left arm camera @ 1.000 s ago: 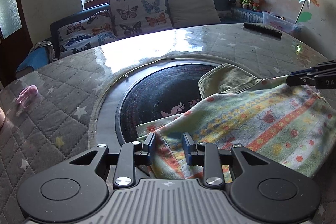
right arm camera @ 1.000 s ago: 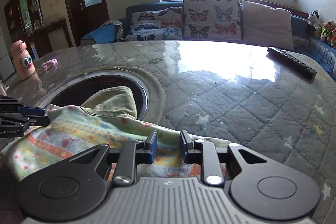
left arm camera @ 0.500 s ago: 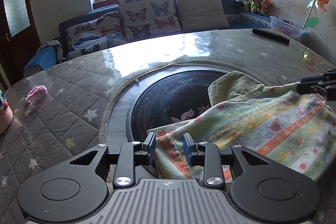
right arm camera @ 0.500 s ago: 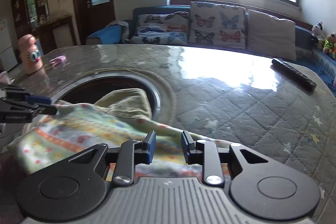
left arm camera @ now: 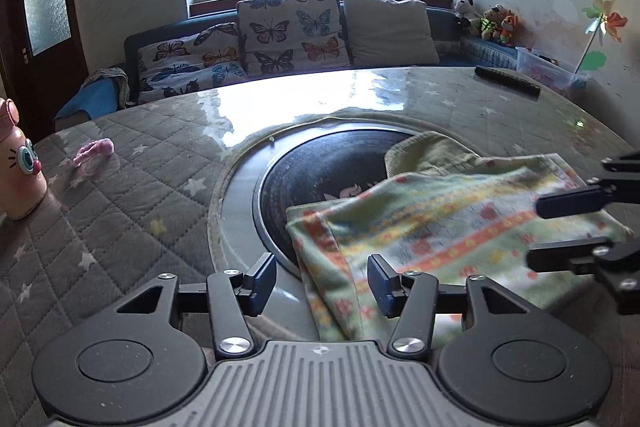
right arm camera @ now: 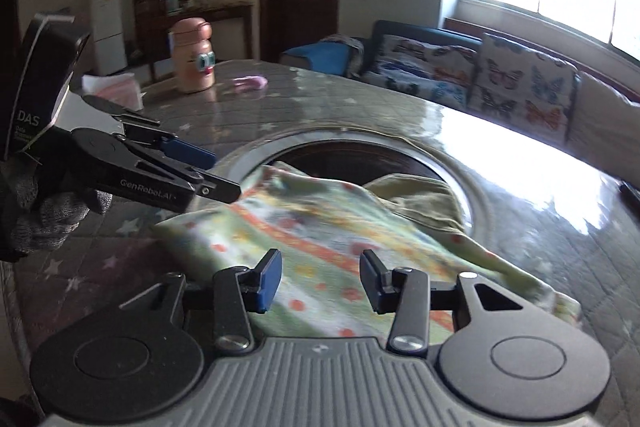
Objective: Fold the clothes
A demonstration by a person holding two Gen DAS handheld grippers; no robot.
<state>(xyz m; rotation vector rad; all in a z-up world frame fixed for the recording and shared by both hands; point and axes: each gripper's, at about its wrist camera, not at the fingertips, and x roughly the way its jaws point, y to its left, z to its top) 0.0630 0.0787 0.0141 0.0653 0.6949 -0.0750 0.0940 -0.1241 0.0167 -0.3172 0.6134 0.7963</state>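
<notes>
Left hand-held gripper (left arm camera: 322,281): we find its jaws apart, having just been opening; the near left edge of the garment lies between the pads, which do not press on it.
Right hand-held gripper (right arm camera: 320,281): jaws likewise apart and just opened; the garment passes beneath and between the pads, unclamped.
Garment (left arm camera: 440,227): one folded piece, pale green with orange and yellow printed bands, lying flat on the bench (left arm camera: 120,195), partly over the dark round inset (left arm camera: 320,163) at the bench's middle and partly on the quilted cover at the near side of that inset.
Second cloth (left arm camera: 432,151): plain olive fabric showing from under the garment's far edge, on the inset's side; we cannot tell whether it belongs to the same piece.
Handling, our judgement: light, soft and limp, with no stiffness; it will sag and unfold if lifted by one point, and may slide on the glossy cover.
Where to take hold, our judgement: the two near corners or a folded edge, one per gripper, pinching every layer together.
Hidden or unclear: the near hem lies behind both gripper bodies; the print is blurred; the layer count cannot be read; the garment's type is uncertain.
Gloved hand (right arm camera: 44,219): seen holding the left gripper, cut off at the frame's edge.
</notes>
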